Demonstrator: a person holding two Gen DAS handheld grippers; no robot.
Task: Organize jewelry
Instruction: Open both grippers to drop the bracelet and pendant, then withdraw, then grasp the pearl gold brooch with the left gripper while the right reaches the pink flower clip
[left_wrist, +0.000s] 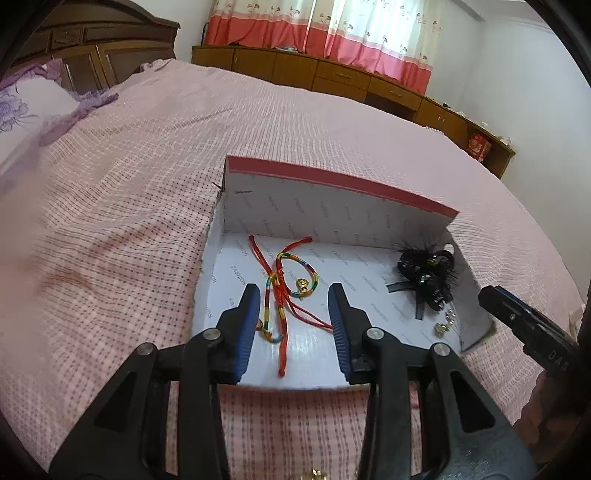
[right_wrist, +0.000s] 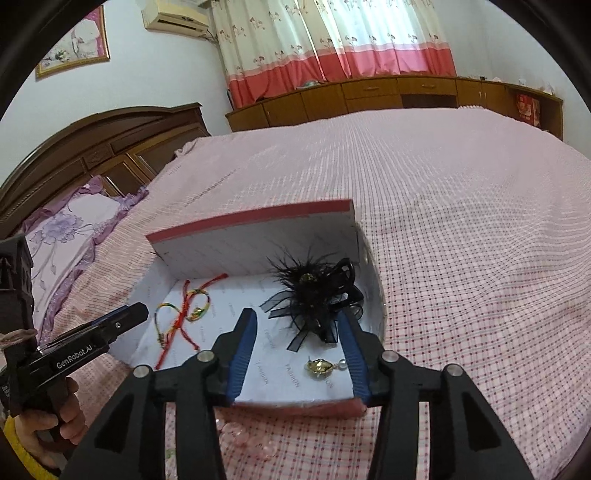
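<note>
Lettering reading "FASHION" covers the open box (left_wrist: 369, 218) where we see cord bracelets (left_wrist: 284, 291) by its left wall, our left gripper (left_wrist: 293, 314) and right gripper (right_wrist: 299, 328) both spread, empty.

Soft daylight filters through the curtain (left_wrist: 332, 33) at the back; room evenly bright. Faint shadows fall on the bed (left_wrist: 129, 221). Strong fisheye bending, black vignette at corners. Slight motion blur along the box (right_wrist: 295, 402) front edge. No harsh glare.
</note>
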